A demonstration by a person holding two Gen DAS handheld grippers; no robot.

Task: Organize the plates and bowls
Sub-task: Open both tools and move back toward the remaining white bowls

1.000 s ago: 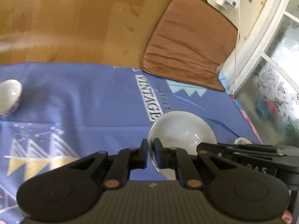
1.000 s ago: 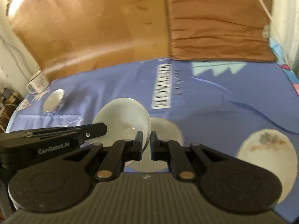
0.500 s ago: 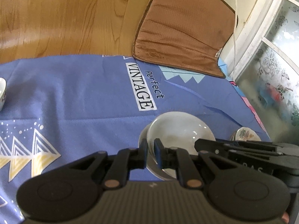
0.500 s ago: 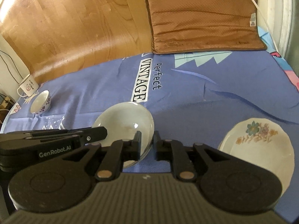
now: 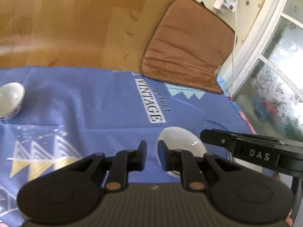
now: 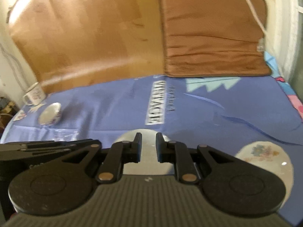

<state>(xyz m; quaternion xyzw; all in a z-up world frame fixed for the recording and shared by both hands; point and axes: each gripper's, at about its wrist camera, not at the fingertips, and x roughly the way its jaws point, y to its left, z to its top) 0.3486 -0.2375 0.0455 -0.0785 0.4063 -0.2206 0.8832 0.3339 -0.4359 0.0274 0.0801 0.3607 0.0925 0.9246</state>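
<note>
A plain white bowl (image 5: pixel 180 141) rests on the blue cloth (image 5: pixel 94 104), just right of my left gripper (image 5: pixel 152 151), which is open with its right finger at the bowl's rim. In the right wrist view the same bowl (image 6: pixel 148 152) lies behind my right gripper (image 6: pixel 148 143), which is open over it. A small patterned bowl (image 5: pixel 10 99) stands at the far left; it also shows in the right wrist view (image 6: pixel 50 113). A floral plate (image 6: pixel 263 157) lies at the right. The right gripper's body (image 5: pixel 255 151) reaches in from the right.
A white mug (image 6: pixel 34 93) stands at the cloth's far left corner. A brown cushion (image 6: pixel 212 32) lies on the wooden floor (image 6: pixel 85 34) beyond the cloth. A white cable (image 6: pixel 253 5) crosses the cushion. A window frame and wall (image 5: pixel 265 47) are at the right.
Both grippers were shut on the white bowl's rim. Both have opened and let it go, and the bowl now rests on the cloth. Both cameras tilted up slightly.
</note>
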